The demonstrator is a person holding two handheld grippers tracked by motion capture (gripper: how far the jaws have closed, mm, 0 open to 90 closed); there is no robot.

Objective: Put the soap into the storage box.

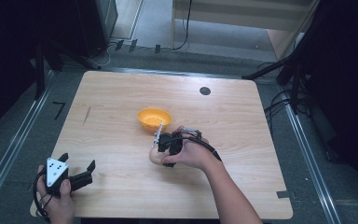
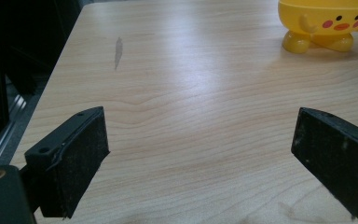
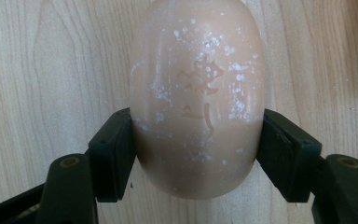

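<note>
A pale beige oval soap bar point(image 3: 198, 93) with stamped characters and white flecks lies on the wooden table point(image 3: 37, 70). My right gripper point(image 3: 196, 144) is shut on it, both pads pressed against its sides. In the high view the right gripper point(image 1: 163, 151) points down at the soap bar point(image 1: 154, 157) near the table's middle, just in front of a yellow-orange bowl point(image 1: 154, 119). At the front left corner my left gripper point(image 1: 81, 175) rests open with nothing between its pads. In its own view the left gripper point(image 2: 200, 135) looks across bare wood toward the duck-faced bowl point(image 2: 326, 23).
A small black round mark point(image 1: 205, 91) sits near the table's far edge. A thin dark streak point(image 1: 87, 114) marks the wood at the left. Cables and dark stands lie on the floor around the table point(image 1: 242, 186).
</note>
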